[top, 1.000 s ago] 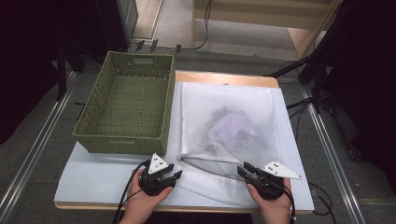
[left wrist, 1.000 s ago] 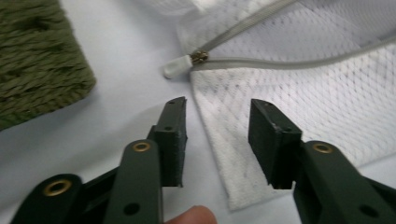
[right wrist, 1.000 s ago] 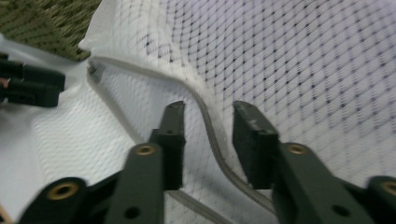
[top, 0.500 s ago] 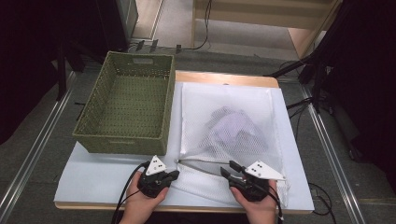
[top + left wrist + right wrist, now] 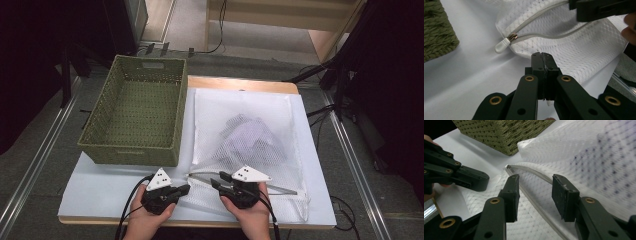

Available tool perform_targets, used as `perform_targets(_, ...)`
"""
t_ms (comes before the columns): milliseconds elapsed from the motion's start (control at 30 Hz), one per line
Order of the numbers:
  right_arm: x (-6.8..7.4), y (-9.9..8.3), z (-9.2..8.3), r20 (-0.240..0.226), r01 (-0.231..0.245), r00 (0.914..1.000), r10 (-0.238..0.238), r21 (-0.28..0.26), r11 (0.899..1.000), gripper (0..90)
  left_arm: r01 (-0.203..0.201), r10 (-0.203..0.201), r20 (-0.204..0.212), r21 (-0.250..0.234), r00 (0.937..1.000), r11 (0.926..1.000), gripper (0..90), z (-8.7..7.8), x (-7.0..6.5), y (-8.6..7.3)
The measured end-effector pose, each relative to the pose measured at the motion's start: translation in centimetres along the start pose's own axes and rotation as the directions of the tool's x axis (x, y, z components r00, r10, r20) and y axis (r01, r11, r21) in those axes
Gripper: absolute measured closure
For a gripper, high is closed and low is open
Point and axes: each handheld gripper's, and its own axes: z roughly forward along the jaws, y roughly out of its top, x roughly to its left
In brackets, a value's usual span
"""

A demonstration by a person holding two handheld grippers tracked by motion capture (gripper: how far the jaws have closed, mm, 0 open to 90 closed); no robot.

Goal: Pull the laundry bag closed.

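The garment inside the mesh bag (image 5: 245, 145) is hard to make out: through the netting it reads as a crumpled pale lilac bundle (image 5: 250, 137), and in the right gripper view it is a blur of purple specks. The person's forearms are cut off by the near edge of the high view. The near edge of the bag disappears between the left gripper's fingers, so how much mesh they hold cannot be told.

The bag is white, see-through netting with a pale grey zipper (image 5: 541, 35) along its near side. The zipper is partly open, its two rows of teeth spreading apart toward the right. Its slider sits at the left end, with a rounded, translucent white pull tab (image 5: 502, 46) resting on the surface (image 5: 110, 185). The bag lies flat on the right half of the white-covered surface, just right of the green woven basket (image 5: 137, 120).

The left gripper (image 5: 543, 58) is clenched on the bag's near edge, just near of the pull tab. The right gripper (image 5: 535, 190) hangs over the open zipper with its fingers (image 5: 562, 192) released, one on each side of the zipper's near row, not pressing it.

No brand, label or writing can be read anywhere.
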Motion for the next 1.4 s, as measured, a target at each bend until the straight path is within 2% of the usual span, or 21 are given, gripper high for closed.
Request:
perform_targets(167,0.3,0.7,1.3,-0.026,0.001,0.9997,0.000,0.019,1.000,58.5,-0.014,0.014,0.001,-0.003,0.9999,0.9999,90.0,0.0,-0.3,0.0)
perform_targets(300,0.6,0.9,2.5,-0.045,0.011,0.9990,-0.010,0.037,0.999,58.5,-0.028,0.028,0.018,0.003,0.9994,0.9996,90.0,0.2,-0.5,0.0)
perform_targets(533,1.5,0.5,4.7,-0.123,0.048,0.9918,-0.035,0.101,0.994,62.1,-0.044,0.043,0.015,0.006,0.9989,0.9990,90.0,0.1,-0.7,-0.1)
perform_targets(667,1.4,0.1,5.2,-0.156,0.058,0.9871,-0.035,0.146,0.988,71.5,-0.044,0.044,0.017,0.003,0.9989,0.9990,90.0,0.1,-0.7,-0.1)
perform_targets(767,1.2,-0.2,5.3,-0.200,0.046,0.9796,-0.011,0.168,0.985,87.4,-0.034,0.033,0.026,0.007,0.9991,0.9994,90.0,0.2,-0.6,-0.1)
perform_targets(800,1.2,-0.3,5.2,-0.213,0.045,0.9770,-0.006,0.176,0.983,89.0,-0.027,0.027,0.035,0.010,0.9990,0.9996,90.0,0.3,-0.6,-0.1)
perform_targets(933,1.0,-0.3,4.6,-0.193,0.059,0.9807,-0.029,0.148,0.987,90.0,-0.027,0.027,0.062,-0.004,0.9977,0.9996,88.7,0.2,-0.4,0.1)
perform_targets(1067,0.7,-0.1,3.9,-0.169,0.043,0.9854,-0.024,0.108,0.993,90.0,-0.034,0.037,0.104,-0.040,0.9939,0.9986,78.5,-0.9,0.6,0.6)
perform_targets(1100,0.7,-0.1,3.7,-0.166,0.041,0.9859,-0.024,0.100,0.994,90.0,-0.034,0.038,0.094,-0.043,0.9948,0.9985,76.9,-1.2,1.0,0.7)
perform_targets(1167,0.7,0.1,3.4,-0.165,0.041,0.9859,-0.027,0.085,0.996,90.0,-0.003,0.007,0.073,-0.045,0.9973,0.9990,78.8,-1.7,1.9,0.7)
perform_targets(1233,0.8,0.3,3.1,-0.164,0.043,0.9859,-0.031,0.071,0.997,90.0,0.033,-0.032,0.016,-0.018,0.9993,0.9993,85.6,-1.7,2.7,0.6)
perform_targets(1267,0.8,0.4,2.9,-0.169,0.037,0.9853,-0.026,0.060,0.997,90.0,0.032,-0.032,-0.021,0.009,0.9993,0.9994,89.6,-1.5,2.9,0.6)
perform_targets(1300,0.9,0.4,2.7,-0.174,0.032,0.9845,-0.022,0.052,0.998,90.0,0.027,-0.025,-0.039,0.034,0.9989,0.9991,90.0,-1.1,2.9,0.5)
perform_targets(1367,1.0,0.6,2.4,-0.182,0.026,0.9831,-0.018,0.040,0.999,90.0,0.020,-0.018,-0.035,0.065,0.9992,0.9977,90.0,-0.2,2.7,0.5)
perform_targets(1400,1.1,0.6,2.3,-0.186,0.026,0.9824,-0.018,0.036,0.999,90.0,0.008,-0.006,-0.045,0.057,0.9990,0.9984,90.0,0.1,2.3,0.6)
